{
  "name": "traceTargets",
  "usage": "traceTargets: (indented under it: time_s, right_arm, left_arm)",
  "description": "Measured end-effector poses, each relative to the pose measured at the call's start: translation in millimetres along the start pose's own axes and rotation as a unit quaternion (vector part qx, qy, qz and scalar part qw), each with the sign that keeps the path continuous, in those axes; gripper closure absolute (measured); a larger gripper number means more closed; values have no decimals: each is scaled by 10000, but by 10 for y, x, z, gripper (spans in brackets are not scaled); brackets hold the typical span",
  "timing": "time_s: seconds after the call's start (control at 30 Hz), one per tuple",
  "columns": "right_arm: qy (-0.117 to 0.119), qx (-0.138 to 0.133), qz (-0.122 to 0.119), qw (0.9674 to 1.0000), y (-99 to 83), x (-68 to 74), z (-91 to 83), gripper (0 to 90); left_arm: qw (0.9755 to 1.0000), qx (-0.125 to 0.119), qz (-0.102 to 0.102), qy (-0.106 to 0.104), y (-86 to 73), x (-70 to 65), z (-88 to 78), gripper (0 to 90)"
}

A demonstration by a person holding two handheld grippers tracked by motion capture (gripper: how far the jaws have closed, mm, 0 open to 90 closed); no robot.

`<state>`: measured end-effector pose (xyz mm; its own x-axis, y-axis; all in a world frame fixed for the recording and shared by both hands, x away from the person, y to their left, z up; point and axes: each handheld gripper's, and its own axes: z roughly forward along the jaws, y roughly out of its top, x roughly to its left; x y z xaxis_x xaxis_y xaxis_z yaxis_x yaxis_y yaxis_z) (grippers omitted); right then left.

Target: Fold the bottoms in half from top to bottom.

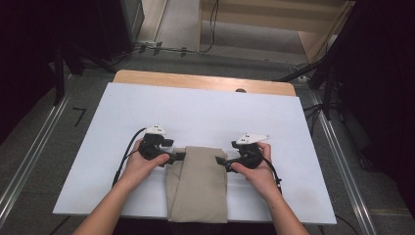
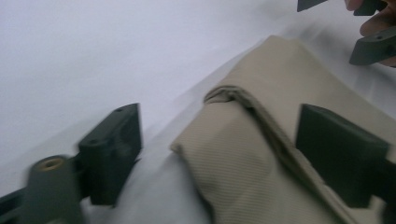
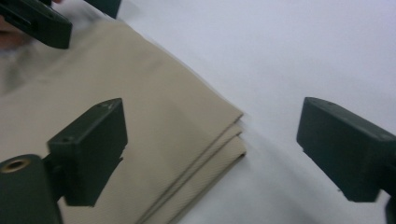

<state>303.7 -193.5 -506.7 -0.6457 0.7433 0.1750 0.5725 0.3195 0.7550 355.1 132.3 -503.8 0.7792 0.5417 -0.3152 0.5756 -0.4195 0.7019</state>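
Folding the tan cloth [image 1: 197, 182]: it lies as a long folded strip at the near-middle of the white board [image 1: 205, 112], its near end hanging past the board's edge. Left gripper [image 1: 180, 156] and right gripper [image 1: 220, 160] sit at its far corners, jaws wide w/ nothing pinched; the cloth's corner lies between the left's jaws in the left gripper view, layered edge [image 3: 229, 140] between the right's. Best, I'd judge: catch all layers at both corners evenly, lift together. Beyond the board, wooden table edge [image 1: 205, 81], then cables [image 1: 161, 49] on the floor; nothing blocks the fold.
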Motion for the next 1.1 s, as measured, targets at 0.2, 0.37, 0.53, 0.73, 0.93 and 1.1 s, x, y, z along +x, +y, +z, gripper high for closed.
traceTargets:
  time_s: [0.2, 0.37, 0.53, 0.73, 0.93, 1.1]
  right_arm:
    - [-18, 247, 48, 9997, -19, -66, 194, 220]
    - [230, 260, -81, 9994, -24, -56, 190, 469]
    - [653, 292, 2, 9974, -57, -43, 184, 744]
    - [641, 100, 4, 9979, -36, -40, 147, 819]
    - [252, -113, -141, 9995, 162, -123, 105, 822]
    - [26, -253, -200, 9995, 454, -325, 90, 821]
  left_arm:
    - [9999, 120, -28, -121, 20, 75, 31, 376]
    - [9993, 273, 232, -67, 17, 28, 63, 550]
    - [9989, 354, 317, -63, 14, -1, 77, 798]
    - [9987, 293, 424, -40, 65, 9, 60, 848]
    - [9983, 64, 535, 238, 317, 84, 88, 850]
    - [9970, -145, 670, 366, 662, 193, 125, 850]
